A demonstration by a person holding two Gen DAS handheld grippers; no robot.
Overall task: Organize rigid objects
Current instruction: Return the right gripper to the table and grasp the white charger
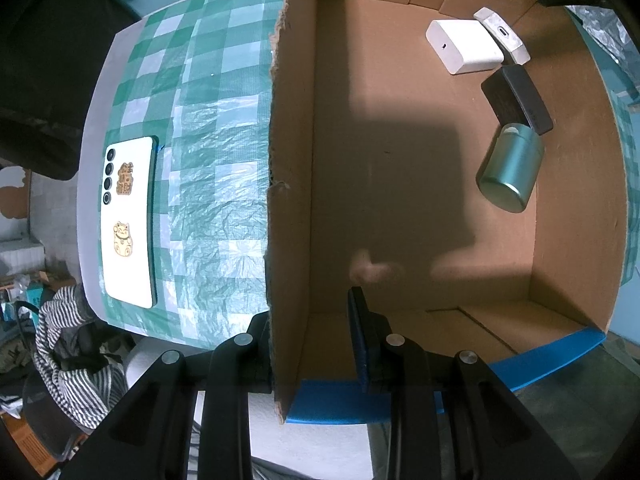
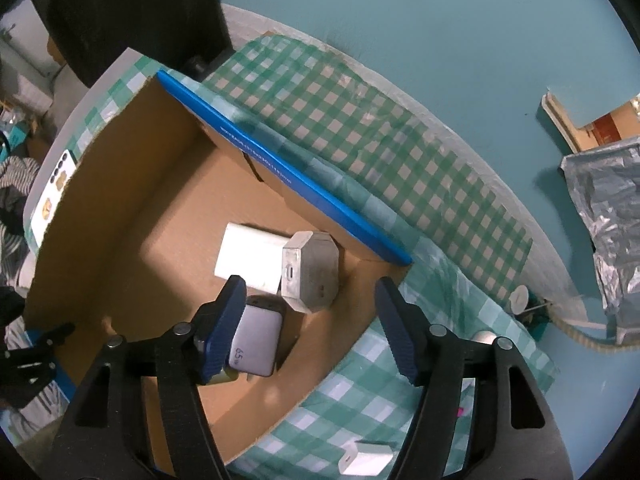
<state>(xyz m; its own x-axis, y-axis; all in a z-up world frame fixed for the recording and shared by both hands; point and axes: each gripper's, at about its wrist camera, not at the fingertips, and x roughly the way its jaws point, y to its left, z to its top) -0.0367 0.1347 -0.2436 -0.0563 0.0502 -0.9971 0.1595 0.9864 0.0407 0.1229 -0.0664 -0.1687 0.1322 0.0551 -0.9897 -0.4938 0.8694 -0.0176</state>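
- Teal wall (image 2: 440, 20) behind; surface (image 1: 208, 128) covered w/ green-white check cloth, crinkled silver foil (image 2: 616, 216) off to one side.
- Cardboard box (image 1: 296, 160), open top, blue-taped rims, sits on the cloth.
- Inside box, clustered at one corner: white charger block (image 1: 464, 46), grey octagonal adapter (image 1: 502, 34) touching it, dark grey power brick (image 1: 520, 98) next along, teal metal tin (image 1: 510, 168) lying on its side just beside the brick.
- White phone (image 1: 128, 220) w/ gold cat stickers lies face-down on the cloth outside the box, near the surface edge.
- Another white charger (image 2: 366, 460) on the cloth outside the box, at bottom of right wrist view.
- Left hand-held gripper (image 1: 316, 320): clenched on the box's side wall, one finger outside, one inside.
- Right hand-held gripper (image 2: 312, 328): released, jaws wide apart, hanging over the box corner above the brick & adapter; nothing pressed btwn the pads.
- Striped fabric (image 1: 76, 344) & clutter on the floor beyond the surface edge.
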